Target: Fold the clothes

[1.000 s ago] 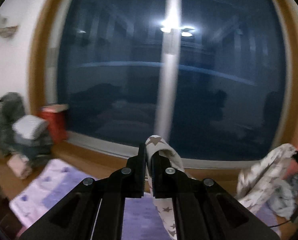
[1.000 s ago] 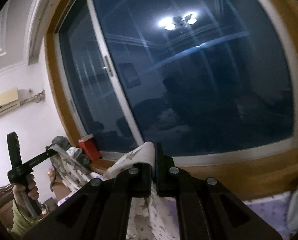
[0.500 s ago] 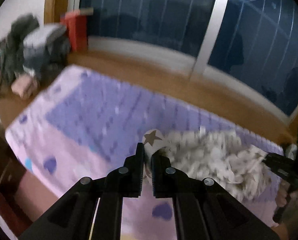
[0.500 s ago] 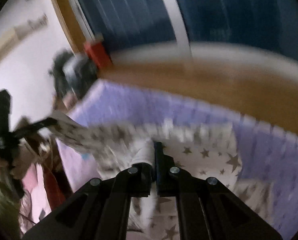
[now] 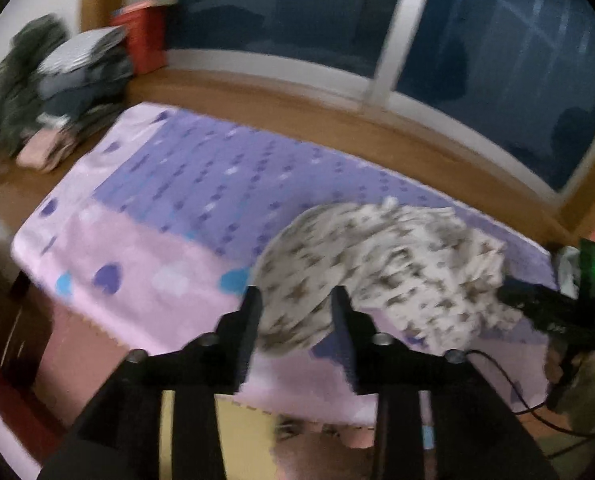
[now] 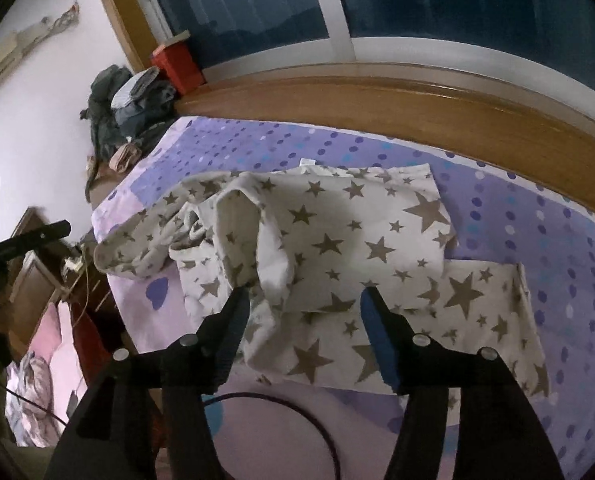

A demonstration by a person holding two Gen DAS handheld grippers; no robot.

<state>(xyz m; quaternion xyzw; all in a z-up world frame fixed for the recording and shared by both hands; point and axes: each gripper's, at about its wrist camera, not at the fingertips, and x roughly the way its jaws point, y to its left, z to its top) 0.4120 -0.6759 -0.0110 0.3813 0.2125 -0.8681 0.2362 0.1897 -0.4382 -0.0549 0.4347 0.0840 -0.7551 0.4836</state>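
Observation:
A white garment with grey stars (image 6: pixel 357 240) lies crumpled on the purple dotted bedsheet (image 6: pixel 537 200), its right half flat and its left half bunched. My right gripper (image 6: pixel 303 300) hovers open just above the garment's near middle, holding nothing. In the left wrist view the same garment (image 5: pixel 397 264) is blurred, and its near end shows between the fingers of my left gripper (image 5: pixel 295 300), which is open. I cannot tell whether that end touches the fingers.
A pile of dark clothes (image 6: pixel 137 100) and a red box (image 6: pixel 177 64) sit at the bed's far left corner by the wooden window sill (image 6: pixel 377 96). A black cable (image 6: pixel 297 412) loops near the front edge. A hand (image 5: pixel 557 368) holds the other tool at right.
Both grippers swung down from window height to the bed with the garment, then opened and let it go. It now lies on the sheet.

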